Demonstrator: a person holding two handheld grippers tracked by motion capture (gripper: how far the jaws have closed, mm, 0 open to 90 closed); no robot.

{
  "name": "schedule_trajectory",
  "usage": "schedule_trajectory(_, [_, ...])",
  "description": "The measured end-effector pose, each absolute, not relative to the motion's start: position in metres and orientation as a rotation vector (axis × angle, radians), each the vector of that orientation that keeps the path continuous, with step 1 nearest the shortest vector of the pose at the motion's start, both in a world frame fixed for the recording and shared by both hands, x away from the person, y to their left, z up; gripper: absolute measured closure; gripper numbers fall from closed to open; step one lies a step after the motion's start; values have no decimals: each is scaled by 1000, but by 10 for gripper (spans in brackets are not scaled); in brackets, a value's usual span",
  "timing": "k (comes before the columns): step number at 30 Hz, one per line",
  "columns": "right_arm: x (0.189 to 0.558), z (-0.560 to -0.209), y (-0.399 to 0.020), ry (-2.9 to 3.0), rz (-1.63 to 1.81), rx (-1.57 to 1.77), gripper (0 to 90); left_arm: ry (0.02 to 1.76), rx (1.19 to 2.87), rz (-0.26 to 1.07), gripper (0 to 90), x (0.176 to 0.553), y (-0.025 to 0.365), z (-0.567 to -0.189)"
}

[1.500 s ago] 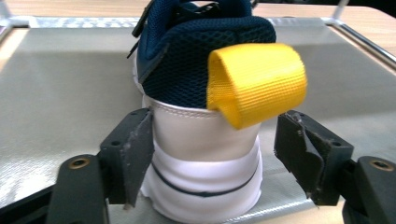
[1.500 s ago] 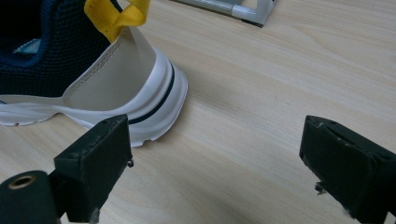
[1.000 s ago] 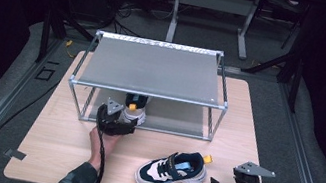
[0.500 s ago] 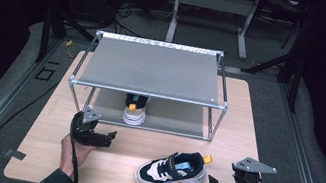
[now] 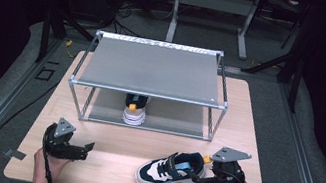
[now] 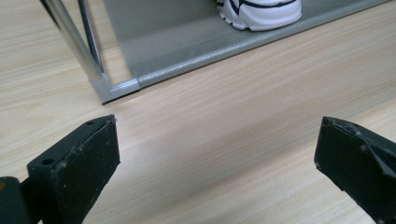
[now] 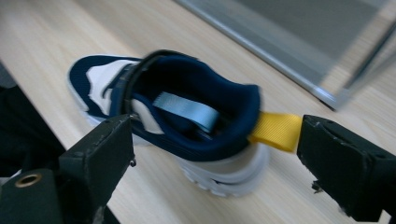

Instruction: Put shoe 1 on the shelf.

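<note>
A navy and white sneaker (image 5: pixel 170 169) with a yellow heel tab (image 7: pixel 275 130) lies on the wooden table (image 5: pixel 142 141) near its front edge, toe pointing left. My right gripper (image 5: pixel 200 180) is open at its heel, and in the right gripper view the sneaker (image 7: pixel 187 126) sits between the two spread jaws of that gripper (image 7: pixel 215 140). A matching sneaker (image 5: pixel 134 112) stands on the lower shelf of the metal rack (image 5: pixel 154 70). My left gripper (image 5: pixel 85 150) is open at the front left, with nothing between its fingers (image 6: pixel 84 158).
The rack's front left corner post (image 6: pixel 114 88) stands just ahead of the left gripper, with the shelved sneaker's sole (image 6: pixel 259 11) beyond it. Bare table lies between the two grippers. The table's front edge is close behind both hands.
My left gripper has drawn back from the shelved sneaker to the table's front left, open. The shelved sneaker stayed on the lower shelf. The right gripper has barely shifted at the heel.
</note>
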State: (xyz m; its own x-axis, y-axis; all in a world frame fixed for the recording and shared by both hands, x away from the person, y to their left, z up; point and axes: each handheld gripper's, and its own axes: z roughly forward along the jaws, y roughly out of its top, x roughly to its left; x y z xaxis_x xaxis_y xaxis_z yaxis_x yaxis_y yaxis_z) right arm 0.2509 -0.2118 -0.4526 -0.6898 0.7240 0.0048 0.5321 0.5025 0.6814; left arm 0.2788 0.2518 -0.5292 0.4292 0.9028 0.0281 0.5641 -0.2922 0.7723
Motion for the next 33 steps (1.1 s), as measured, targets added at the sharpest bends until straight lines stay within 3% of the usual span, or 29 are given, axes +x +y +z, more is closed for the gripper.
schedule_trajectory(8, [254, -463, -181, 2566, 941, 963, 147, 1222, 1966, 597, 2, 271, 252, -532])
schedule_trajectory(14, [258, -478, -164, 2669, 849, 906, 335, 1229, 1964, 577, 2, 267, 251, -539])
schedule_trajectory(16, [261, -484, -159, 2710, 844, 887, 453, 1228, 1968, 579, 2, 265, 251, -540])
schedule_trajectory(24, [262, -488, -157, 2695, 839, 912, 609, 1226, 1977, 583, 2, 258, 251, -543])
schedule_trajectory(33, [265, -490, -147, 2557, 867, 1110, 623, 1229, 1963, 598, 2, 265, 249, -536])
